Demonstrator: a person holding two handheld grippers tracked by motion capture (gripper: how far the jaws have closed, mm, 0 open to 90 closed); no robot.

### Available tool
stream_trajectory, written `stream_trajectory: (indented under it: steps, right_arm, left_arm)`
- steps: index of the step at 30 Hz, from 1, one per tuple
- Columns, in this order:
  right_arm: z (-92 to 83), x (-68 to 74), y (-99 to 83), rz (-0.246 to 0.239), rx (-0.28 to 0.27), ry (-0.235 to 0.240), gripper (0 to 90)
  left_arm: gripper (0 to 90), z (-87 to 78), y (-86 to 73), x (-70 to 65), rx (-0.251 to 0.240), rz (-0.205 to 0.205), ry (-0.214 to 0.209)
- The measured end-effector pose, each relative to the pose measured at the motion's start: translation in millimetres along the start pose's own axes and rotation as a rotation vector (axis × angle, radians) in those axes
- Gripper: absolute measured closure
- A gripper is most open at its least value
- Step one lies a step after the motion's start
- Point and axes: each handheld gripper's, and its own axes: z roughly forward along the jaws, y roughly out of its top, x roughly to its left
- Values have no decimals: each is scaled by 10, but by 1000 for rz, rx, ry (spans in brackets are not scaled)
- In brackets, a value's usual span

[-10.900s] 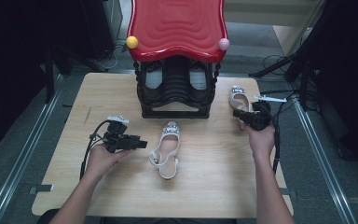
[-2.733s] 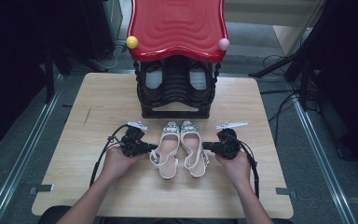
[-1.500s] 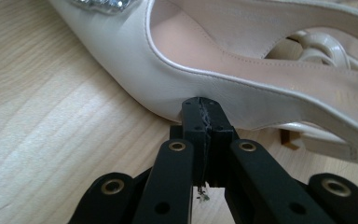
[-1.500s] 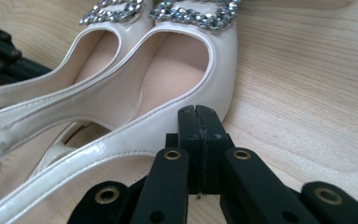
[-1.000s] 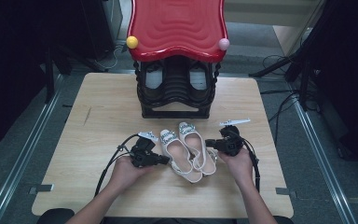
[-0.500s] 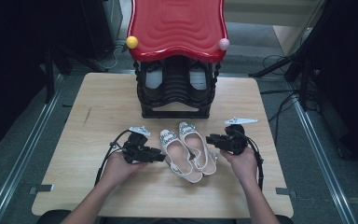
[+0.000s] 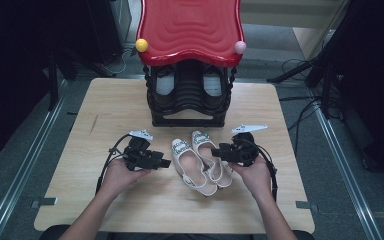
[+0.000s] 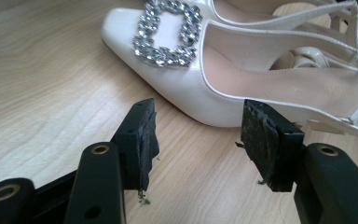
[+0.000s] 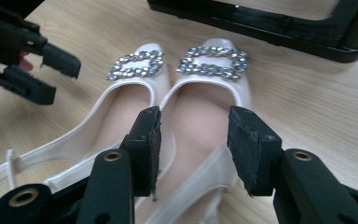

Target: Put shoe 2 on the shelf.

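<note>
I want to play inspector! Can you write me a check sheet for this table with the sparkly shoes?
Surface: wooden table, bare around the things.
Job's things: two white shoes with sparkly buckles, side by side, touching, toes toward the rack.
Clutter: nothing seen.
Grippers: left gripper open beside the shoes; right gripper open over the right-hand shoe; both jaws have just been opening, pressing nothing.
Cables: black cable loops from the left gripper; another at the right wrist.
Surroundings: black shoe rack under a red seat, dark floor.

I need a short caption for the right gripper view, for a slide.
Open right gripper above two white shoes with sparkly buckles on a wooden table.
</note>
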Motion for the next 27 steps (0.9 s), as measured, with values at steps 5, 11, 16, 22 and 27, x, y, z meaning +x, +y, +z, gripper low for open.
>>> stream_trajectory:
  steps: [5, 11, 16, 22, 27]
  right_arm:
    - [11, 82, 30, -12, 7, 9, 549]
    - [77, 183, 59, -30, 28, 17, 555]
    - [156, 263, 91, -52, 46, 23, 560]
    - [242, 324, 117, -55, 79, 24, 562]
    - [329, 358, 132, -66, 138, 13, 560]
  left_arm:
    - [444, -52, 6, 29, -7, 0, 21]
    - [443, -46, 8, 30, -7, -1, 20]
    - [443, -48, 7, 26, -9, 0, 22]
    - [445, -53, 7, 47, -16, -6, 22]
    - [446, -56, 7, 56, -16, -11, 20]
